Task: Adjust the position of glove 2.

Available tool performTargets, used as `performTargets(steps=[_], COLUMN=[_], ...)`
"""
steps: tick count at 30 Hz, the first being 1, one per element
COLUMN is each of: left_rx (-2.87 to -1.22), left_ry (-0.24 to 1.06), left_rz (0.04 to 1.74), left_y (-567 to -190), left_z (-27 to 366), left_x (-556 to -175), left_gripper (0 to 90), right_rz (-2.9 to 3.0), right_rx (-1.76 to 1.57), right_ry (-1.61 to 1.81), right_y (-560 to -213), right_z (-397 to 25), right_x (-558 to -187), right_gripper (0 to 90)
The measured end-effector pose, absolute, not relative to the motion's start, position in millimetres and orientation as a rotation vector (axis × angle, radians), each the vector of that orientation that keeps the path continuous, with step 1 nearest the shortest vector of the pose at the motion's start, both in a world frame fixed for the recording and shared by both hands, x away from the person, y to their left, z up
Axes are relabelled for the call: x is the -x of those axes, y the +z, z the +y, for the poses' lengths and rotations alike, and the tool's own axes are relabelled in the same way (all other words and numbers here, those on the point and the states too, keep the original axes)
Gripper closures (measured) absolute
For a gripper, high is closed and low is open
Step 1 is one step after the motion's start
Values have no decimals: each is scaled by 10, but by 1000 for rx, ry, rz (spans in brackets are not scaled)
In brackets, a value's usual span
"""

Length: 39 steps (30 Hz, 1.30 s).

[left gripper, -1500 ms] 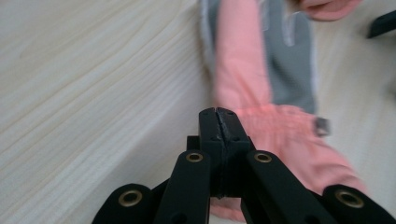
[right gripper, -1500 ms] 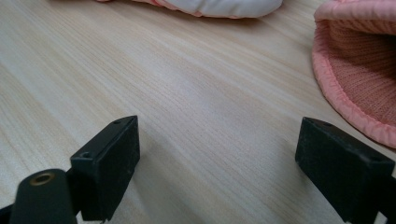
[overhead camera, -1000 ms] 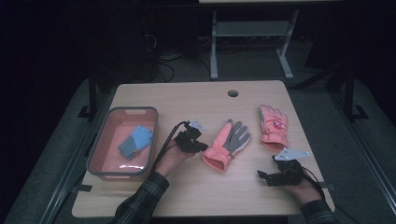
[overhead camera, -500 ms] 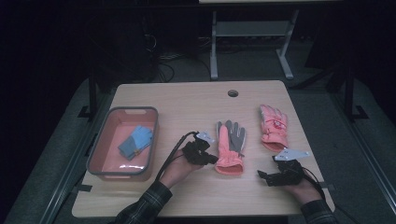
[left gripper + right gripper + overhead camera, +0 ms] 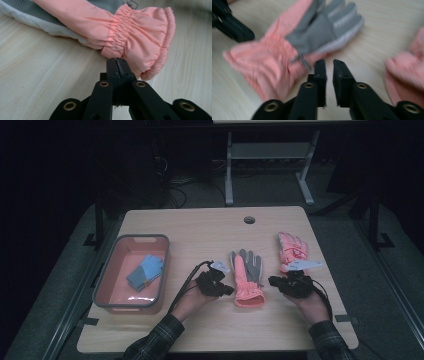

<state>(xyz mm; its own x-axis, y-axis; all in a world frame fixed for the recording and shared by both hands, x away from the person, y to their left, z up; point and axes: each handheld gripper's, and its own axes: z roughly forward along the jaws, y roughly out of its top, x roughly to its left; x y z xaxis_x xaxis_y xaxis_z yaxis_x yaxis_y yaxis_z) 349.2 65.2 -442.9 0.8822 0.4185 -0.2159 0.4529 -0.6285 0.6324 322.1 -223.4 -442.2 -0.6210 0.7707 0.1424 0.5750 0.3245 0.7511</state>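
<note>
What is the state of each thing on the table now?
Middle glove: flat, grey palm up, cuff toward the person.
Right glove: flat, pink side up.
Bin: open, holds a blue glove.
Left claw: shut, at the middle glove's cuff.
Right claw: slightly open, empty.

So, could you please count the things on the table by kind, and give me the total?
Pink gloves: 2, one palm-up in the middle, one on the right
Blue gloves: 1, in the tray
Pink trays: 1
Hand-held tools: 2, left tool, right tool
Total: 6
</note>
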Motion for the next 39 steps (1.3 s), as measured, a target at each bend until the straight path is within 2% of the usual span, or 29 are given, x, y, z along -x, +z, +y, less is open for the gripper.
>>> performTargets(steps=[2,14,26,39], left_rx=[-2338,-2353,-2349,-2360], left_ry=[-54,-53,-131,-117], left_rz=[622,598,537,529], left_y=[-4431,-4494,-4521,-4503], left_z=[639,532,462,534], left_x=[-3498,-3454,-3233,-3126], left_gripper=[896,896,896,895], right_rz=[2348,2382,2514,2570], right_rx=[-1203,-1168,-1063,-981], right_ry=[1200,1175,1191,1215], right_y=[-4398,-4469,-4530,-4477], right_z=[-2152,-1840,-1716,-1601], right_x=[-3316,-3749,-3671,-3565], right_gripper=[900,900,900,880])
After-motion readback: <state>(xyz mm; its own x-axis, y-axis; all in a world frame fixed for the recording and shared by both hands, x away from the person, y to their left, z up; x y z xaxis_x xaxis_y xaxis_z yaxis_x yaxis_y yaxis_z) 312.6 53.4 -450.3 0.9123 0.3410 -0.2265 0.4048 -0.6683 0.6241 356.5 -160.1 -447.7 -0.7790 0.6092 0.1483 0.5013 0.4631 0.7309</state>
